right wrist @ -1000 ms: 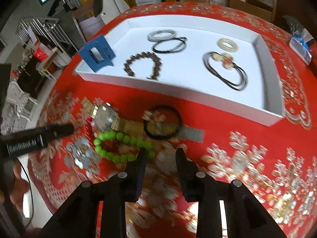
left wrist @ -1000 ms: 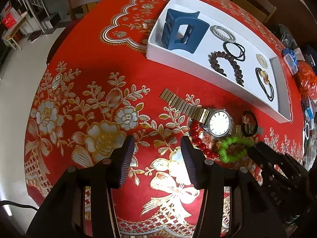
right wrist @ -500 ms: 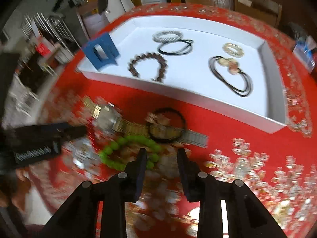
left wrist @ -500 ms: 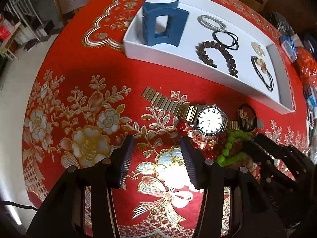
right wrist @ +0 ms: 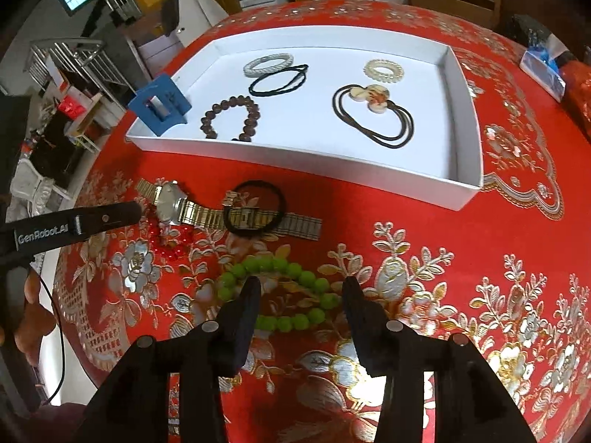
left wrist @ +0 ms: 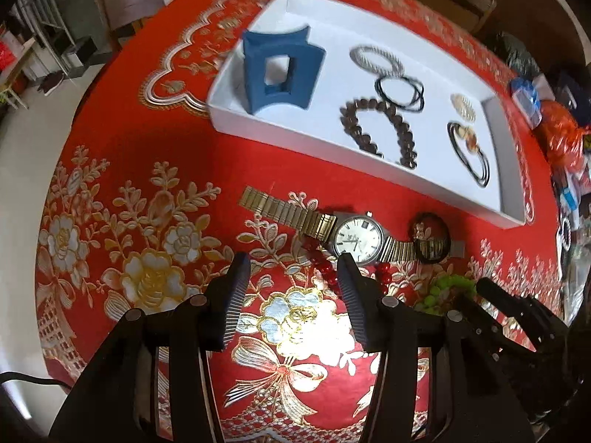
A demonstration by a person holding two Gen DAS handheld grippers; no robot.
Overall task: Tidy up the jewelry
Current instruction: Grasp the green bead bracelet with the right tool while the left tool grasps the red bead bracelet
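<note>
on the tabletop, near edge: the green round-bead bracelet (right wrist: 279, 297) lies flat on the red cloth, just in front of the white tray and nearest the right gripper.
what changed: a second ago the right gripper (right wrist: 301, 301) had its fingers close together above the green beads; now they are opening and straddle the loop, nothing pinched, the pads not touching the beads.
meaning for the task: this reads as the set-up for picking the green bracelet, which still has to go into the tray; the grasp is not yet made.
how the bracelet looks: a closed ring of glossy lime beads, slightly oval, lying clear of the other pieces except near its far side, where the watch strap runs close by.
beside it: the gold-and-steel link-strap wristwatch (left wrist: 356, 238) stretched out flat, a black elastic hair tie (right wrist: 255, 208) lying over its strap, and a red bead bracelet (left wrist: 328, 275) partly under the watch head.
left gripper: the left gripper (left wrist: 291, 295) hovers with fingers spread wide and empty, near the red beads and watch; it has drifted closer to them than a second ago.
white tray: the shallow white rectangular tray (right wrist: 465, 118) already holds a blue plastic claw clip (left wrist: 280, 70), a brown wooden bead bracelet (right wrist: 231, 118), a pale woven bangle, black hair ties, a coiled cream tie and a tie with a flower charm.
tabletop: the round tabletop under a red cloth with gold and silver flowers (left wrist: 147, 170).
</note>
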